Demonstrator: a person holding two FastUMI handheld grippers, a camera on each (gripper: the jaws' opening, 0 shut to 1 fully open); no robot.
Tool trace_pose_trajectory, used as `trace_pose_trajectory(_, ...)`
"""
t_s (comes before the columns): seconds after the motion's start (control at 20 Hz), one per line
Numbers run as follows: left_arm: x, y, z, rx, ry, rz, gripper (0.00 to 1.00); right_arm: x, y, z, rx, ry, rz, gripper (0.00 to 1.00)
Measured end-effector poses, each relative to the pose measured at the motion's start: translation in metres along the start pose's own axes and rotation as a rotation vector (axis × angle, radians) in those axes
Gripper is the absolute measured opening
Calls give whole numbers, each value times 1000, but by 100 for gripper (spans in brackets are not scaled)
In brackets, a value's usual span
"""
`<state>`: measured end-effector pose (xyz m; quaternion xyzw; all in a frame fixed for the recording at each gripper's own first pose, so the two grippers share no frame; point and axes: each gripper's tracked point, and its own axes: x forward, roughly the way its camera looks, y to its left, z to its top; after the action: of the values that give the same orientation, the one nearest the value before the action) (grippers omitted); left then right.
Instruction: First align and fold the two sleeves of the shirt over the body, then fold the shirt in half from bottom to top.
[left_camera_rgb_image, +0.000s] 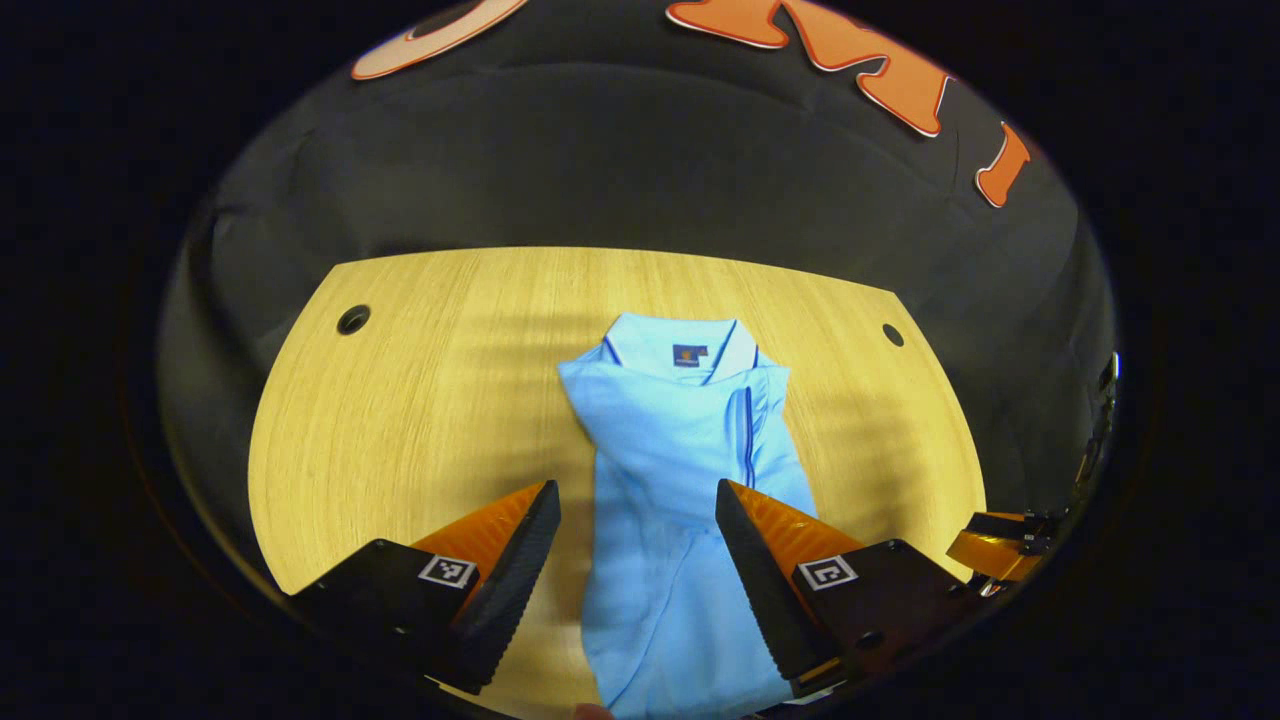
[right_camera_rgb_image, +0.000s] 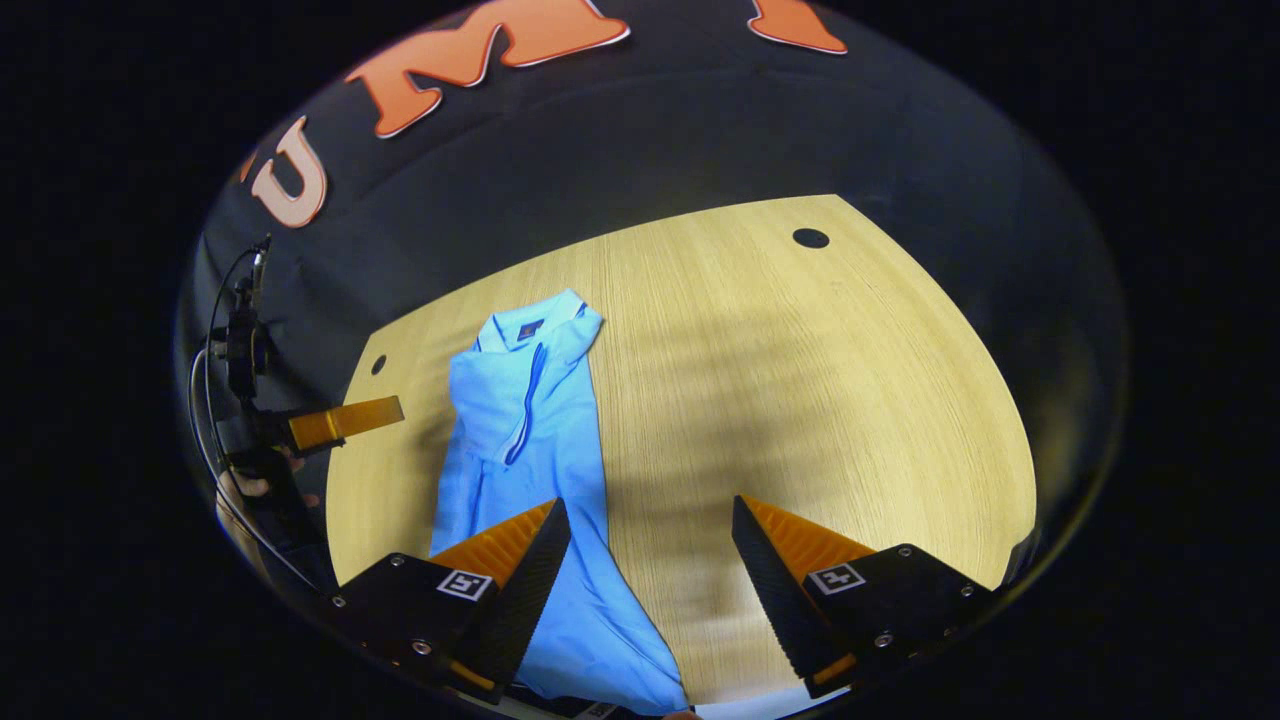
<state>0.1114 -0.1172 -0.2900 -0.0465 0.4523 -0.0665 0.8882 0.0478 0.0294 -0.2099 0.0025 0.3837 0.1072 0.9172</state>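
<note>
With both sleeves folded over the light-blue polo shirt (left_camera_rgb_image: 690, 440) mid-worktop (left_camera_rgb_image: 420, 400), left gripper (left_camera_rgb_image: 638, 560) and right gripper (right_camera_rgb_image: 650, 570) hung wide open, empty; hem-to-collar fold remained.

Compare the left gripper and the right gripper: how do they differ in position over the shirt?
The left gripper is open with the shirt running between its fingers, while the right gripper is open mostly over the bare table, with the shirt under one finger. The left gripper faces the collar straight on; the right gripper sees it off to one side. Both are open and grasp nothing.
</note>
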Motion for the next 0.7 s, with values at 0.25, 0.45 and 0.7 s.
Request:
trace_pose_trajectory(0.25, -41, 36, -77, -29, 70, 4, 100, -3, 14, -44, -99, 76, -8, 99)
trace_pose_trajectory(0.45, -65, 45, -143, -15, 125, 20, 100, -9, 14, -102, -144, 177, -19, 99)
trace_pose_trajectory(0.7, -91, 44, -241, -80, 253, 13, 100, -26, 3, -191, -208, 331, -68, 99)
